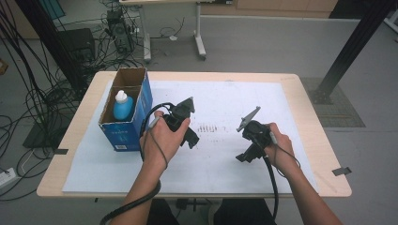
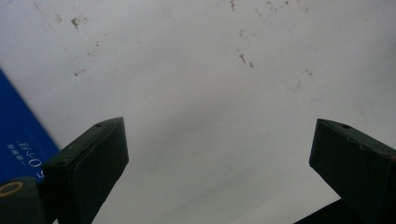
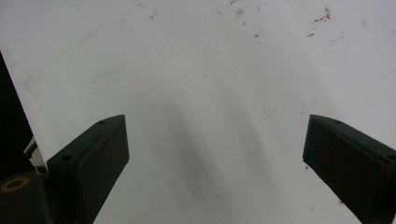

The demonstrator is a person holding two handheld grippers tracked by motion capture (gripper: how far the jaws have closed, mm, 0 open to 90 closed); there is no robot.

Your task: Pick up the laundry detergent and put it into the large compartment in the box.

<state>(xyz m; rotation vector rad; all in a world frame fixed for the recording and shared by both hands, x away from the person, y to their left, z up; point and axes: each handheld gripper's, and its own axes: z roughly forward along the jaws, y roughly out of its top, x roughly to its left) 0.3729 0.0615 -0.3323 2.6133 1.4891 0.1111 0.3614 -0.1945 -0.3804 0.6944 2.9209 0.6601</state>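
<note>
A person holds my left gripper [image 1: 190, 138] just right of a blue cardboard box [image 1: 123, 126], low over the white sheet [image 1: 220, 101]. Its jaws stand wide open in the left gripper view [image 2: 219, 130], with bare sheet between them and a corner of the blue box [image 2: 18, 135] at the left. A blue bottle with a white cap [image 1: 123, 106] stands upright inside the open-topped box. My right gripper [image 1: 246, 156] hovers over the sheet's right half. It is open too [image 3: 215, 123], and nothing lies between its fingers.
The white sheet covers most of the wooden table [image 1: 309, 112] and bears small brown specks [image 1: 209, 128]. Many cables [image 1: 33, 93] and a dark case lie on the floor at the left. A desk's legs [image 1: 199, 42] stand behind, a black post [image 1: 352, 47] at the right.
</note>
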